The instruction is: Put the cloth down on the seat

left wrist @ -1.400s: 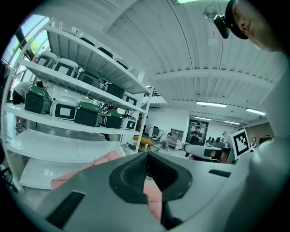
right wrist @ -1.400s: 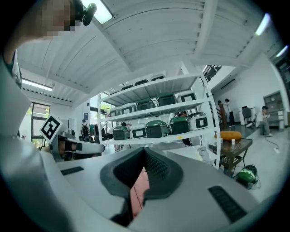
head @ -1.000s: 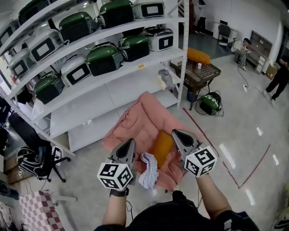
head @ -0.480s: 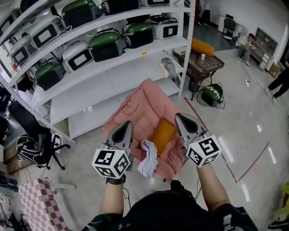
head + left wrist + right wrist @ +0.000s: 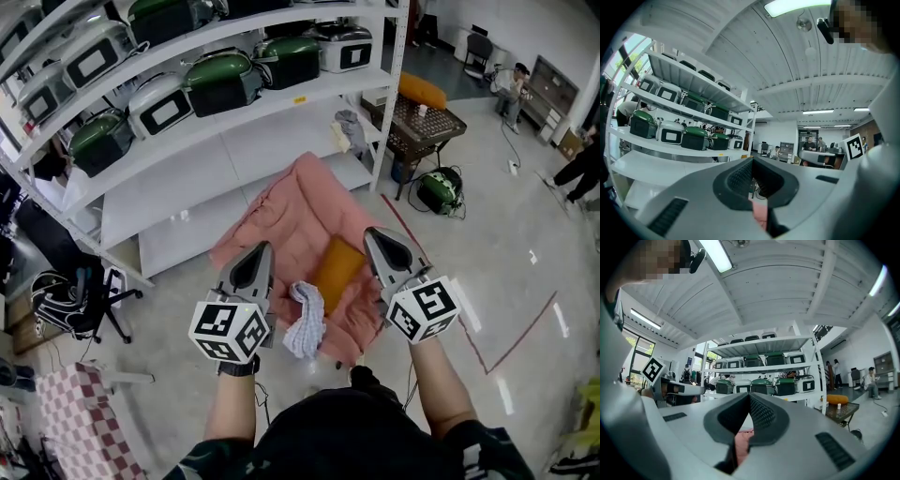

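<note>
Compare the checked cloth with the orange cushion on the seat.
The checked cloth is pale with a blue check; the orange cushion is plain. The checked cloth lies crumpled near the front edge; the orange cushion lies smooth, farther back. Both rest on the pink-covered seat.

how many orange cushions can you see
2. One cushion lies on the pink seat; a second cushion sits on the far table. Others may be hidden.

checkered cloth crumpled on seat
</note>
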